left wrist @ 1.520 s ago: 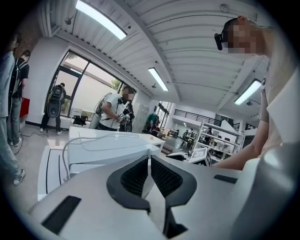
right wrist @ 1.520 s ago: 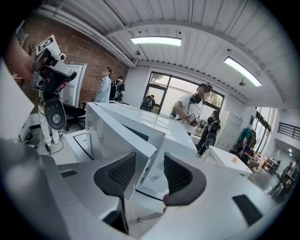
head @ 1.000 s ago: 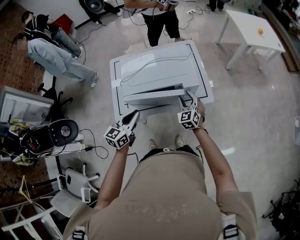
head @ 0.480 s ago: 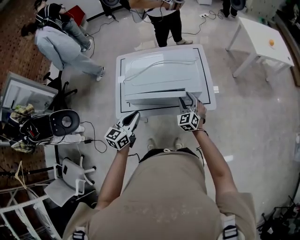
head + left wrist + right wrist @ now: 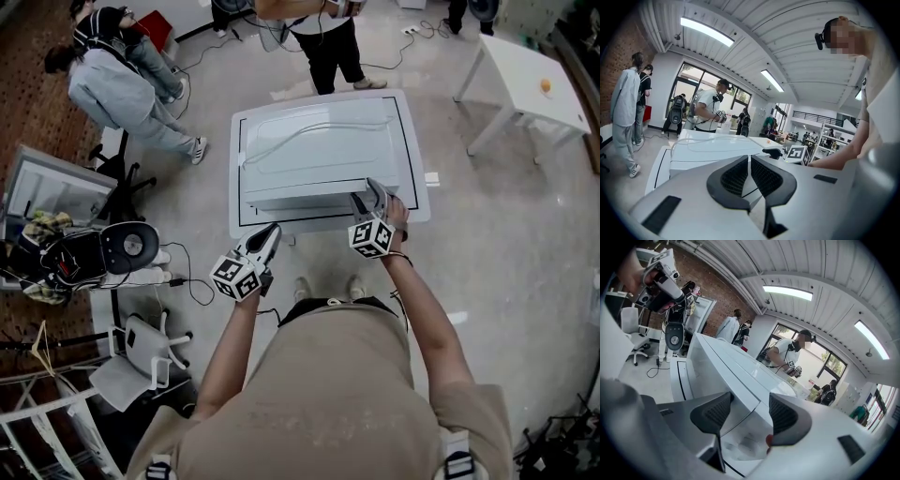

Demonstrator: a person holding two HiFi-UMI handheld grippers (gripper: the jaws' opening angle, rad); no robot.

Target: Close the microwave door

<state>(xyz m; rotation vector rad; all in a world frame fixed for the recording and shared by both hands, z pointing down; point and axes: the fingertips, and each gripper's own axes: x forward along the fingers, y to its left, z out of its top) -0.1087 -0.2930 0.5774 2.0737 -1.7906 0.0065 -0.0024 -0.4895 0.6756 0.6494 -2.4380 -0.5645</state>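
Microwave door lies flat against the front of the white microwave, at the centre of the head view, and looks closed or very nearly so. A pale cable loops across the microwave's top. The oven stands on a white surface outlined with a thin black line.

At the door's right end, the right gripper reaches in from below. Its fingers have just been opening and now stand wide apart. The microwave's front corner edge runs between them, and neither pad presses on it. The marker cube sits just behind, lower in the frame.

The left gripper hangs at the surface's lower left edge, just short of the microwave and touching nothing. In the left gripper view its fingers are drawn together, with only a thin seam between the pads and nothing in it.

Past the surface, at the top of the frame, a person in dark trousers stands facing it. Two more people are at the upper left. A second white surface stands at the upper right, well apart, carrying one small orange thing.
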